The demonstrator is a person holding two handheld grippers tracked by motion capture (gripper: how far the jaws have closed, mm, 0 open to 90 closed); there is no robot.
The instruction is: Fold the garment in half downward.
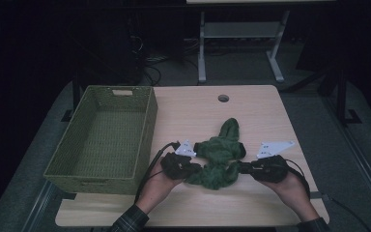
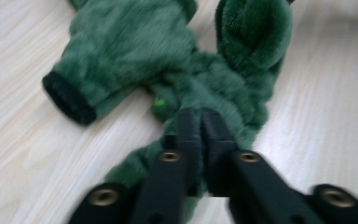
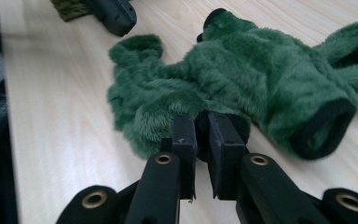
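Note:
A fluffy green garment [image 1: 219, 154] with black cuffs lies crumpled on the wooden table [image 1: 251, 116], near its front edge. My left gripper [image 1: 196, 168] is at the garment's near left side, its jaws shut on a fold of the fur [image 2: 200, 116]. My right gripper [image 1: 242, 167] is at the near right side, jaws pinched on another fold of the garment [image 3: 200, 119]. A black cuff [image 2: 67, 99] shows left of the left gripper's jaws, and another black cuff [image 3: 324, 128] lies to the right of the right gripper's jaws.
A green woven basket [image 1: 104, 137] stands on the table's left side, empty inside. A round cable hole [image 1: 223, 98] sits near the far edge. Beyond the table are desk legs [image 1: 202, 48] and cables on the floor.

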